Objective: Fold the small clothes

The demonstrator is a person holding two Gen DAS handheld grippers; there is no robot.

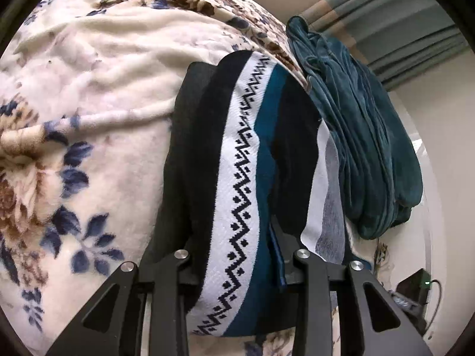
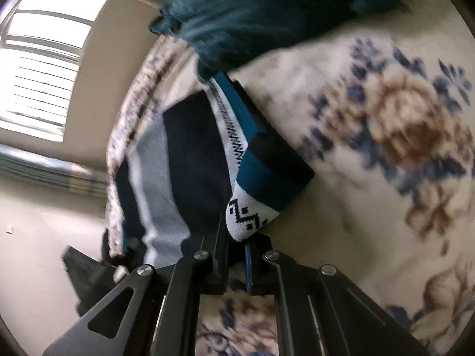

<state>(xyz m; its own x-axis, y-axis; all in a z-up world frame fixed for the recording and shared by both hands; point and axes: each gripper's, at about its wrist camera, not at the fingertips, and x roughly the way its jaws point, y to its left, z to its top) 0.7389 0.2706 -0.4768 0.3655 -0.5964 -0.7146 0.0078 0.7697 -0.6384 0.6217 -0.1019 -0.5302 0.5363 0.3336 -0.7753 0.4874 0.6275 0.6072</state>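
A small striped garment (image 1: 249, 160) in black, white zigzag, teal and grey lies on a floral fleece blanket (image 1: 98, 124). My left gripper (image 1: 237, 267) has its jaws around the garment's near edge, with cloth bunched between them. In the right wrist view the same garment (image 2: 202, 160) lies partly folded, its zigzag band turned over. My right gripper (image 2: 237, 246) is shut on the garment's near corner. That view is blurred by motion.
A dark teal velvet garment (image 1: 362, 136) lies bunched beside the striped one, at the blanket's edge; it also shows in the right wrist view (image 2: 267, 14). Curtains (image 1: 394, 29), a wall and a window (image 2: 44, 68) lie beyond the bed.
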